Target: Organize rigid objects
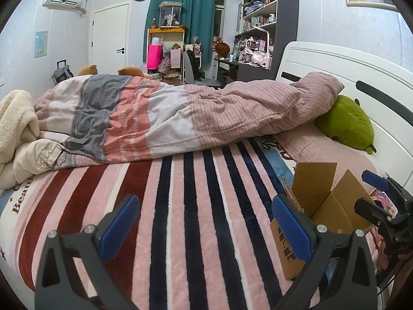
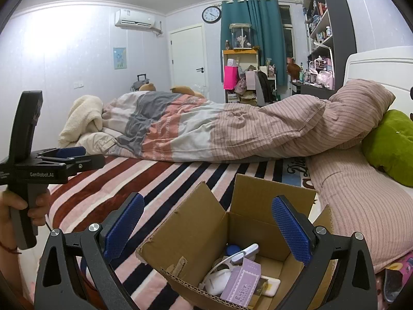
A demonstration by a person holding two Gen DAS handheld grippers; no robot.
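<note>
An open cardboard box [image 2: 201, 222] stands on the striped blanket [image 1: 180, 206]; it also shows in the left wrist view [image 1: 325, 196]. Inside lie a purple "Enjoy" carton [image 2: 240, 284], a white device with a cable [image 2: 219, 276], a white-lilac handle piece [image 2: 245, 253], a blue round thing [image 2: 232, 249] and a pale flat piece [image 2: 271, 286]. My right gripper [image 2: 207, 227] is open and empty, just above the box. My left gripper [image 1: 205, 228] is open and empty over the bare blanket, left of the box; it shows in the right wrist view [image 2: 69, 152].
A rumpled duvet [image 1: 167, 113] lies across the bed behind. A pink pillow [image 2: 361, 206] and a green plush [image 1: 346, 124] sit at the white headboard [image 1: 361, 72] on the right. A cream blanket [image 1: 15, 118] is heaped at the left.
</note>
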